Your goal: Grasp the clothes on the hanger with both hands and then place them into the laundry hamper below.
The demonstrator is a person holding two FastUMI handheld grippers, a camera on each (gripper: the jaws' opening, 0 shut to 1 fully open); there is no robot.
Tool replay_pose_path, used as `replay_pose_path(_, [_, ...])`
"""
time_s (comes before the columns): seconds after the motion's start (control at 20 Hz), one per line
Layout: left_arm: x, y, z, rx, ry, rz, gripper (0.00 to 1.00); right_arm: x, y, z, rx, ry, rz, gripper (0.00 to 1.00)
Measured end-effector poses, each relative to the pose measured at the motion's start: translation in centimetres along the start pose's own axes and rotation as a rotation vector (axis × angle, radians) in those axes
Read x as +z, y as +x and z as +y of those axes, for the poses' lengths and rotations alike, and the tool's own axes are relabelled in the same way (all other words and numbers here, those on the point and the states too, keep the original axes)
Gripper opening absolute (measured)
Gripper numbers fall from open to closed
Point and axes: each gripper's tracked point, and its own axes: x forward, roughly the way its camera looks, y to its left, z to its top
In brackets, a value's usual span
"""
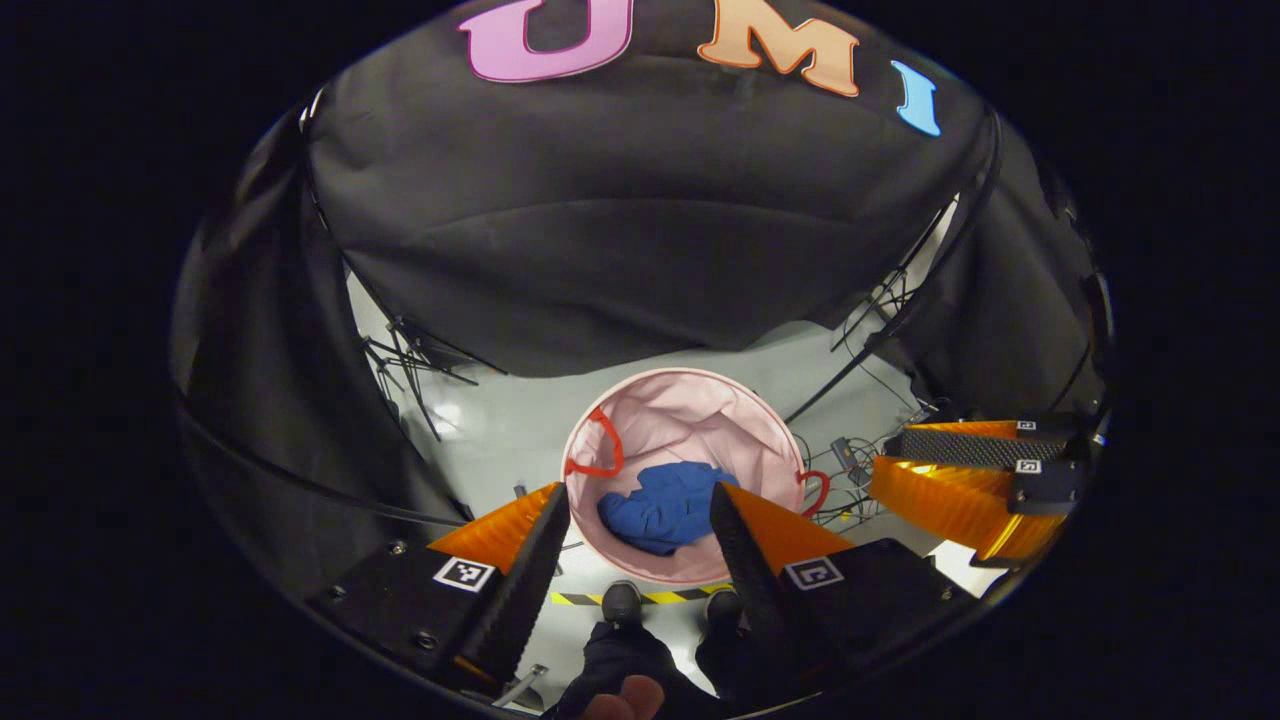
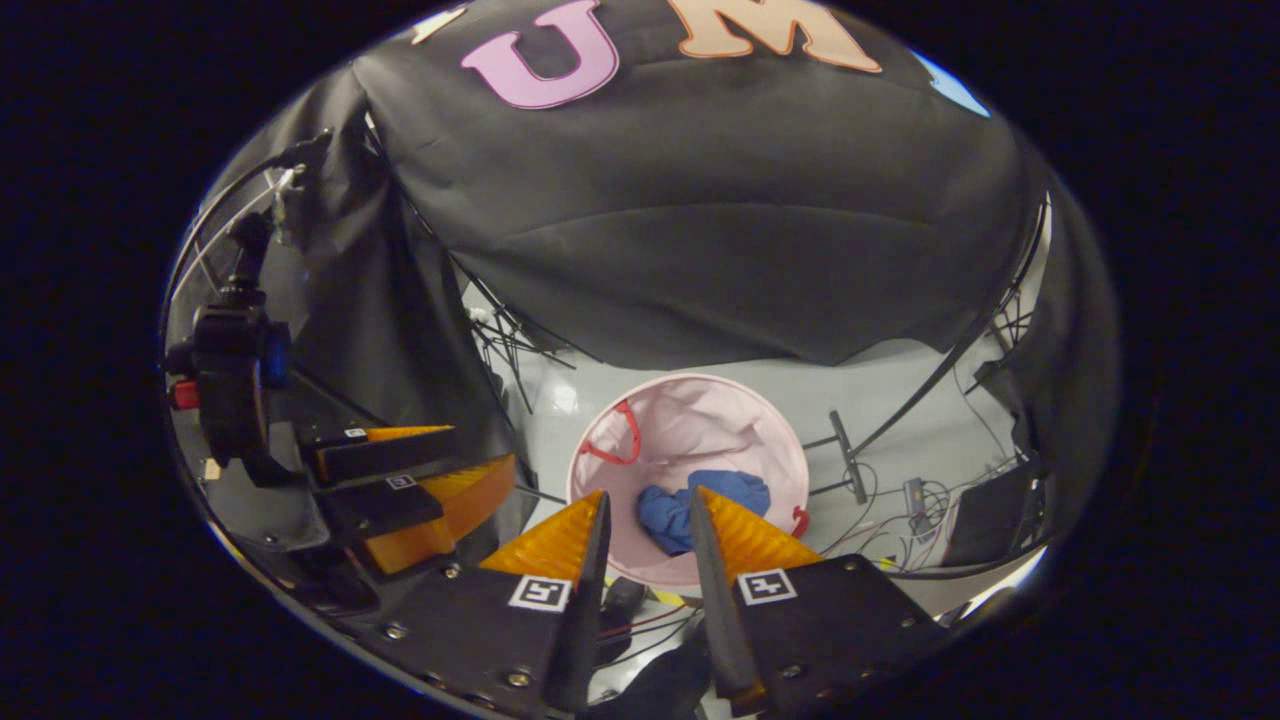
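A crumpled blue garment (image 1: 665, 505) lies inside the round pink laundry hamper (image 1: 690, 415) on the floor below. My left gripper (image 1: 638, 495) hangs above the hamper, open, with nothing between its fingers. In the left gripper view my right gripper (image 1: 888, 458) shows off to the right, its fingers apart. In the right gripper view the blue garment (image 2: 715, 495) sits in the hamper (image 2: 690, 430), and my right gripper (image 2: 648, 497) is open and empty above it. The left gripper (image 2: 480, 450) shows at the left there.
The hamper has red handles (image 1: 595, 445) on two sides. The person's shoes (image 1: 621, 603) stand by a yellow-black floor tape (image 1: 670, 597) at the hamper's near side. Cables and stand legs (image 2: 880, 480) lie on the pale floor. A camera mount (image 2: 230, 370) stands at the left.
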Motion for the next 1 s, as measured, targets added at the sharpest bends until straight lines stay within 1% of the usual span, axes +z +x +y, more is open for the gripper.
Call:
replay_pose_path(0.05, [0.2,-0.4,0.7,0.036,-0.001,-0.023,0.93,-0.2,-0.2,0.4,0.006,-0.001,-0.005,0.58])
replay_pose_path(0.1, [0.3,-0.8,1.4,0.067,0.002,-0.042,1.00,0.2,-0.5,0.6,0.007,-0.005,-0.017,0.79])
replay_pose_path(0.15, [0.7,-1.2,1.2,0.062,0.001,-0.058,1.00,0.5,-0.7,0.8,0.012,-0.012,-0.031,1.00])
replay_pose_path(0.3, [1.3,-3.2,0.7,0.068,0.008,-0.084,0.99,2.2,-2.2,0.5,-0.016,-0.055,-0.085,1.00])
replay_pose_path(0.4, [2.5,-4.6,0.9,0.078,0.009,-0.136,0.99,3.3,-3.1,1.0,-0.021,-0.067,-0.127,1.00])
replay_pose_path(0.5, [3.6,-5.6,1.1,0.108,0.032,-0.186,0.99,4.5,-4.1,1.0,-0.033,-0.063,-0.168,1.00])
replay_pose_path(0.6, [4.8,-6.9,0.9,0.111,0.035,-0.222,0.98,5.6,-4.9,0.9,-0.038,-0.034,-0.205,1.00])
replay_pose_path(0.65, [5.2,-7.7,1.1,0.104,0.031,-0.228,0.99,6.1,-5.4,0.9,-0.036,-0.017,-0.221,1.00])
replay_pose_path(0.7, [5.6,-8.3,1.2,0.105,0.026,-0.246,0.99,6.6,-6.0,1.0,-0.029,-0.005,-0.238,0.95])
replay_pose_path(0.75, [6.0,-8.9,1.2,0.102,0.019,-0.256,1.00,7.2,-6.6,1.3,-0.018,0.005,-0.255,0.95])
replay_pose_path(0.8, [6.3,-9.5,1.1,0.102,0.010,-0.270,1.00,7.8,-7.2,1.7,-0.003,0.013,-0.278,1.00])
replay_pose_path(0.85, [6.7,-10.2,1.0,0.101,0.000,-0.282,1.00,8.4,-7.9,1.9,0.005,0.015,-0.300,0.95])
replay_pose_path(0.9, [7.3,-10.9,0.8,0.096,-0.006,-0.309,1.00,8.8,-8.6,1.8,0.008,0.013,-0.320,1.00])
replay_pose_path(1.0, [8.9,-12.6,0.2,0.083,-0.011,-0.372,1.00,9.7,-10.4,2.0,0.001,-0.003,-0.370,1.00])
